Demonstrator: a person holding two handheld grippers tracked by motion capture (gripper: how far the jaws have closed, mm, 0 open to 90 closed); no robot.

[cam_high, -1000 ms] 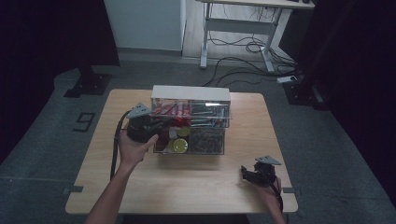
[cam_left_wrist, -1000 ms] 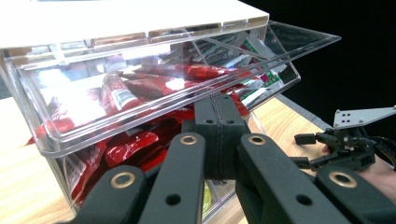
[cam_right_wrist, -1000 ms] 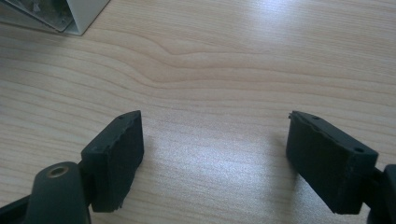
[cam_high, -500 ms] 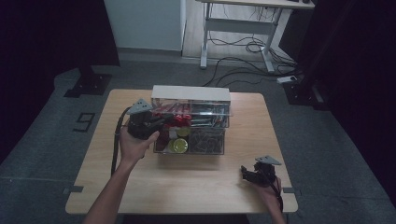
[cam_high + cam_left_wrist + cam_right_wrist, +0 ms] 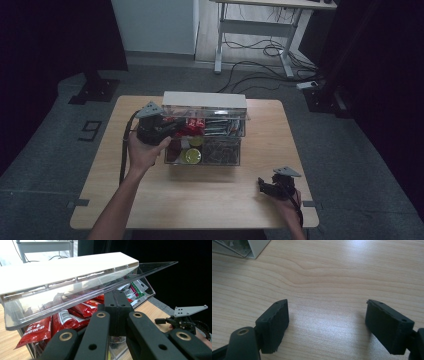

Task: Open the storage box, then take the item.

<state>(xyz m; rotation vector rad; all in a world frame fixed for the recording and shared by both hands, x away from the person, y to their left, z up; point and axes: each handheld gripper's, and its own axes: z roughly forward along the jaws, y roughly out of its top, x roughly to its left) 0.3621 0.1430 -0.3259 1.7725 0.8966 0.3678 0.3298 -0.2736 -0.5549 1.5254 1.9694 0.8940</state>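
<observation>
Wooden table (image 5: 200, 195), left gripper (image 5: 117, 296) pressed together under clear lid (image 5: 75, 293), red packets (image 5: 37, 330) (print "1-2"), right gripper (image 5: 327, 325) spread.

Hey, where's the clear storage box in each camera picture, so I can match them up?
High view: the clear box stands centre, toward the table's far edge.
Left gripper view: it spans the upper left, red packets under its raised lid.
Right gripper view: one corner at top left.
Shared landmark: the wooden table.
</observation>
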